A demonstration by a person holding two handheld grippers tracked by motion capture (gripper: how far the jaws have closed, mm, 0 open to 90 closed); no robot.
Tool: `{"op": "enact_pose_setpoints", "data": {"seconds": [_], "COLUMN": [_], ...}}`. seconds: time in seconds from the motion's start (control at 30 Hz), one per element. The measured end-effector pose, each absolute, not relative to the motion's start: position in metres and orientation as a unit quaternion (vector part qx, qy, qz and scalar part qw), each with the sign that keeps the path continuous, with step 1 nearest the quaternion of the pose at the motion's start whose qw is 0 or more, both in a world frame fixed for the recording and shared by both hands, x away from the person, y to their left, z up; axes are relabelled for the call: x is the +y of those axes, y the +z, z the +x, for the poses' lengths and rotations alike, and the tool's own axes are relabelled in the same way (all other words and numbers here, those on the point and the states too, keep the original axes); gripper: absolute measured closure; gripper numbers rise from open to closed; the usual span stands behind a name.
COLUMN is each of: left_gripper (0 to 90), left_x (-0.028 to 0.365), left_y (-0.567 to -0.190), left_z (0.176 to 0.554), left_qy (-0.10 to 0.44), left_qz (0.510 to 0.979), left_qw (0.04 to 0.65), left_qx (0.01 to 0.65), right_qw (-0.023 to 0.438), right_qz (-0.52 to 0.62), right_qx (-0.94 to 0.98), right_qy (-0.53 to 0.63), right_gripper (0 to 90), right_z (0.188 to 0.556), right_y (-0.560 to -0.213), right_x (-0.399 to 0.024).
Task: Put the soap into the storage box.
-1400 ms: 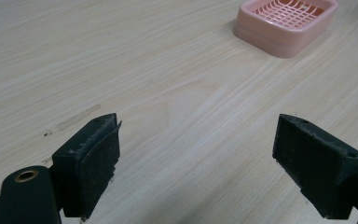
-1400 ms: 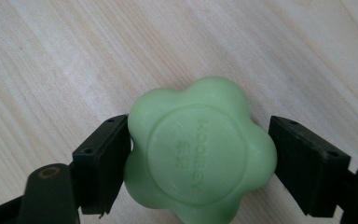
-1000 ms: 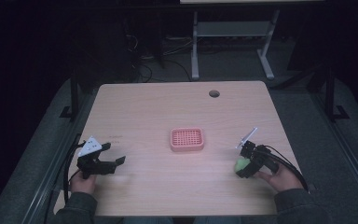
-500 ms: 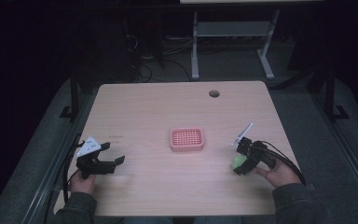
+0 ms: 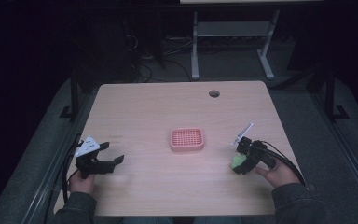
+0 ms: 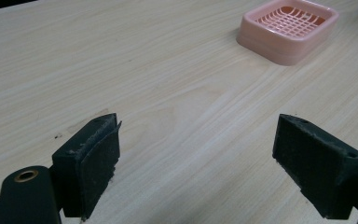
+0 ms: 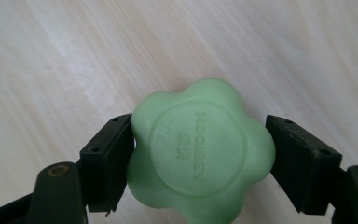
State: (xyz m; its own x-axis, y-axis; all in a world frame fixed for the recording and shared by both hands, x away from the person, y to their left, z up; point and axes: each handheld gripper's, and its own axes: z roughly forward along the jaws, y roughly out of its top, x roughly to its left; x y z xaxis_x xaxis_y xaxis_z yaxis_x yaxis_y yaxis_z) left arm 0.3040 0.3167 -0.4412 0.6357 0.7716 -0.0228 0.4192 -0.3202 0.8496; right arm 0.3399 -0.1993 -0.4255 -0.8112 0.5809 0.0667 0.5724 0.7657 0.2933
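Note:
A pink slotted soap dish point(image 5: 187, 139) sits at the middle of the wooden table point(image 5: 168, 102); it appears at the top right of the left gripper view point(image 6: 289, 29). My right gripper point(image 5: 239, 164) is at the table's right front, shut on a green flower-shaped soap point(image 5: 237, 162). The soap point(image 7: 200, 154) is pinched between both jaws in the right gripper view, above the tabletop. At the left front, my left gripper point(image 5: 112, 153) stands open, its fingers point(image 6: 89, 161) wide apart over bare wood with nothing between them.
A round cable hole point(image 5: 214, 93) is near the table's far edge. A white metal frame point(image 5: 233, 42) stands on the dark floor beyond the table. Dark rails run along both sides of the table.
The right gripper with the green soap has shifted left and slightly away from the front edge, toward the dish. The left gripper has stayed in place.

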Motion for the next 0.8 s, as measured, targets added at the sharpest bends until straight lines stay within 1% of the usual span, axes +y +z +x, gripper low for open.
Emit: {"op": "enact_pose_setpoints", "data": {"seconds": [0.33,0.8], "left_gripper": [14.4,14.4], "left_x": [0.318,0.319], "left_y": [-0.44,-0.439], "left_z": [0.304,0.303], "left_qy": [0.202,0.2], "left_qz": [0.787,0.782], "left_qw": [0.446,0.453], "left_qx": [0.376,0.379], "right_qw": [0.012,0.016], "right_qz": [0.29,0.251], "right_qx": [0.945,0.957], "right_qy": [0.152,0.142], "right_gripper": [26.2,26.1], "right_z": [0.351,0.372], "right_y": [-0.419,-0.397], "right_x": [-0.185,-0.143]}}
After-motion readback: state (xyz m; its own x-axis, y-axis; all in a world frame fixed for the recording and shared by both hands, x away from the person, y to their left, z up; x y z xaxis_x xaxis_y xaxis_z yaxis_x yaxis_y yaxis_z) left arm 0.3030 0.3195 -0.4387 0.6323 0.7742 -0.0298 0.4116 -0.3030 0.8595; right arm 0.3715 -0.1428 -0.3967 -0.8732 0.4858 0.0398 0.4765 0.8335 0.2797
